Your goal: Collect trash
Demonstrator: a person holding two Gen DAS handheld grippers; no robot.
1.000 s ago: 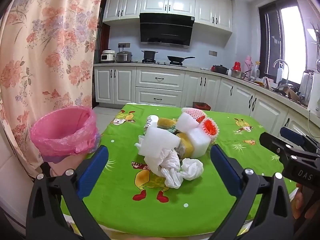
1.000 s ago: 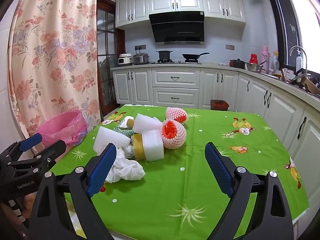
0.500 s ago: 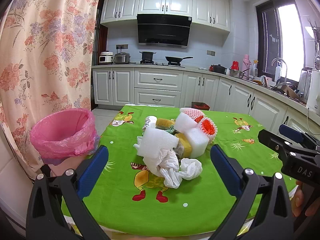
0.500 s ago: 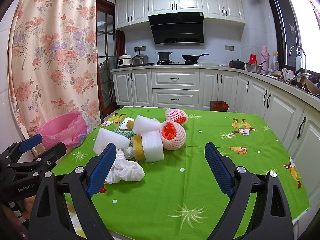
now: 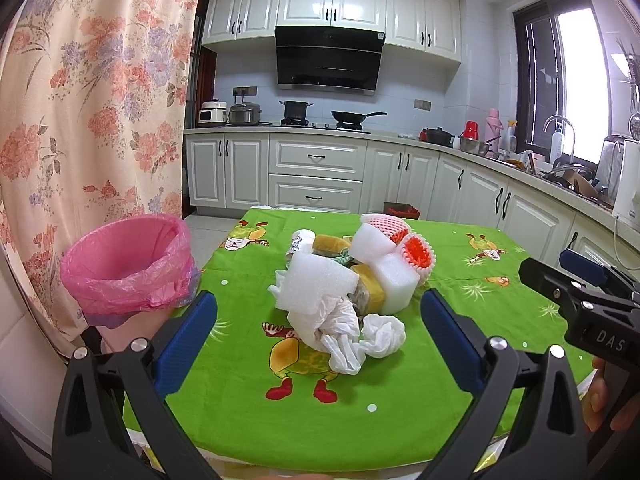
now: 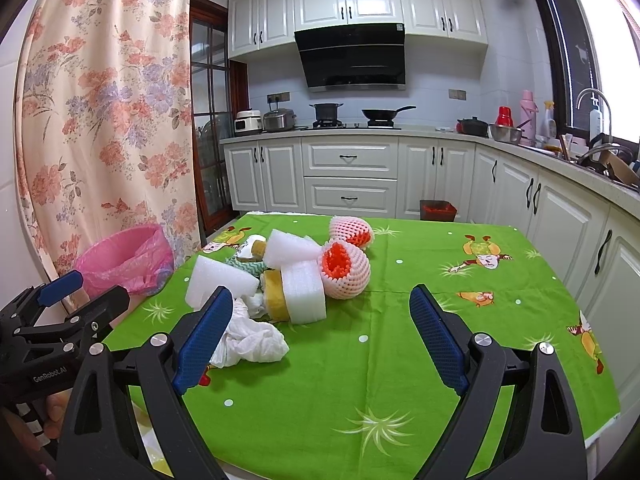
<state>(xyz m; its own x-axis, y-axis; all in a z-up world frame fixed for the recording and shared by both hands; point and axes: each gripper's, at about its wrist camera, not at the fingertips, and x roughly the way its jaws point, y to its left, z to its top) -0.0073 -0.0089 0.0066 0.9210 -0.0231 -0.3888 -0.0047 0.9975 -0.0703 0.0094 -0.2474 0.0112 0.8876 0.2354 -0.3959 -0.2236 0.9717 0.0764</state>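
Note:
A pile of trash lies mid-table on the green cloth: white foam blocks, crumpled white tissue, yellow sponges, and pink foam fruit nets. The pile also shows in the right wrist view, with the foam block, tissue and fruit net. A bin lined with a pink bag stands off the table's left edge, also in the right wrist view. My left gripper is open and empty, short of the pile. My right gripper is open and empty, near the front edge.
White kitchen cabinets and a counter with pots run along the back and right. A floral curtain hangs at the left beside the bin. A small red bin stands on the floor behind the table.
Both grippers have drifted slightly; the views shifted a little. Both stay open and empty. The trash pile has not moved.

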